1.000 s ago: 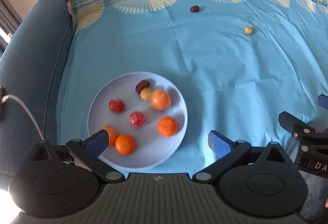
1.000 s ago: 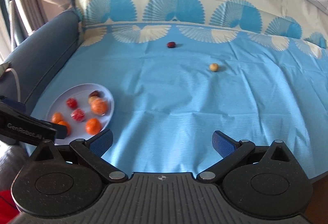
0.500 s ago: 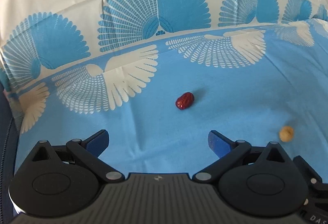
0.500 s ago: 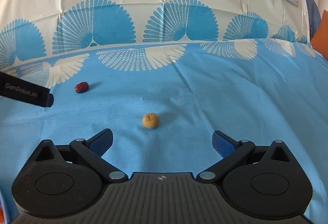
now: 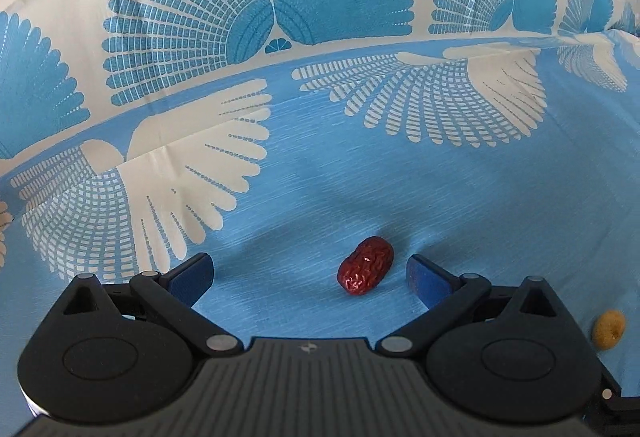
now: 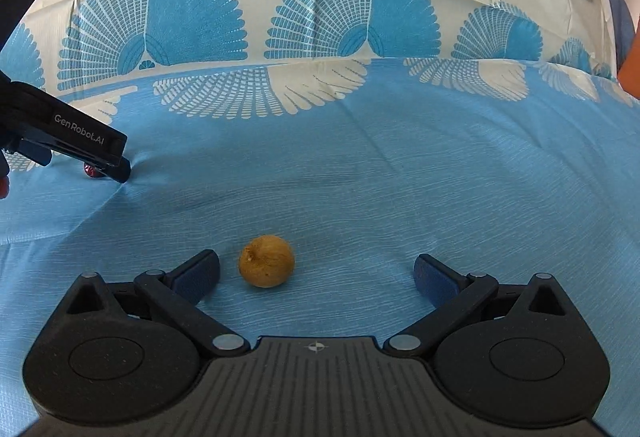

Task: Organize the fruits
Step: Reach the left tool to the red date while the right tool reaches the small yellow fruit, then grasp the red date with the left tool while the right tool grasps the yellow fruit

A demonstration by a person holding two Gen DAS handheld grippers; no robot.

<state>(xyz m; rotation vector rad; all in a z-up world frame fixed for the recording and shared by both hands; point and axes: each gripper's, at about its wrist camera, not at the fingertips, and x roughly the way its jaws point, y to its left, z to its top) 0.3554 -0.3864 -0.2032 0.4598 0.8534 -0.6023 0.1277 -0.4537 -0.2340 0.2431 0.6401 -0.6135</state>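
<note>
While both my grippers gape wide and empty, the red date (image 5: 365, 271) lies aslant inside my left gripper (image 5: 310, 273), nearer its right finger; the tan fruit (image 6: 267, 266) sits inside my right gripper (image 6: 318, 275), beside its left finger.

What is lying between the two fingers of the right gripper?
In the right wrist view, a small yellow-brown fruit lies on the blue cloth between the open right gripper, nearer its left finger.
</note>
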